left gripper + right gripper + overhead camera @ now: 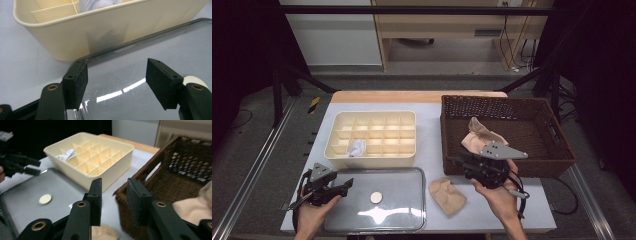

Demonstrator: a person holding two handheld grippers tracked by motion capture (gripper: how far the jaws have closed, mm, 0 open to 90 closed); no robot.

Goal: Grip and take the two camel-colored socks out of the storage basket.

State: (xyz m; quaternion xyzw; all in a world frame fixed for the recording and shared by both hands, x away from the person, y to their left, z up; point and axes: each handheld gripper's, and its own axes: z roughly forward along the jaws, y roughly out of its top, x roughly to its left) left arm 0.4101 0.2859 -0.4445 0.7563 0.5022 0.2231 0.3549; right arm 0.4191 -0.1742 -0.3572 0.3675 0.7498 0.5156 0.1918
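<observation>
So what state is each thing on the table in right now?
Divided tray: uncovered, one white rolled item in a front-left compartment.
Clear lid: off the tray, flat on the table.
Wicker basket: holds one beige sock.
Second beige sock: crumpled on the table, beside the basket.
Left gripper: open, empty, over the lid.
Right gripper: open, nothing between its jaws.

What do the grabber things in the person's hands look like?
Each gripper is black, with two flat jaws that end in dark rectangular pads. The left gripper and right gripper both carry a grey three-cornered plate on top, dotted with small holes. Brass-coloured rivets sit in the jaw arms. A black cable trails from the right one. No sleeves show on the forearms.
</observation>
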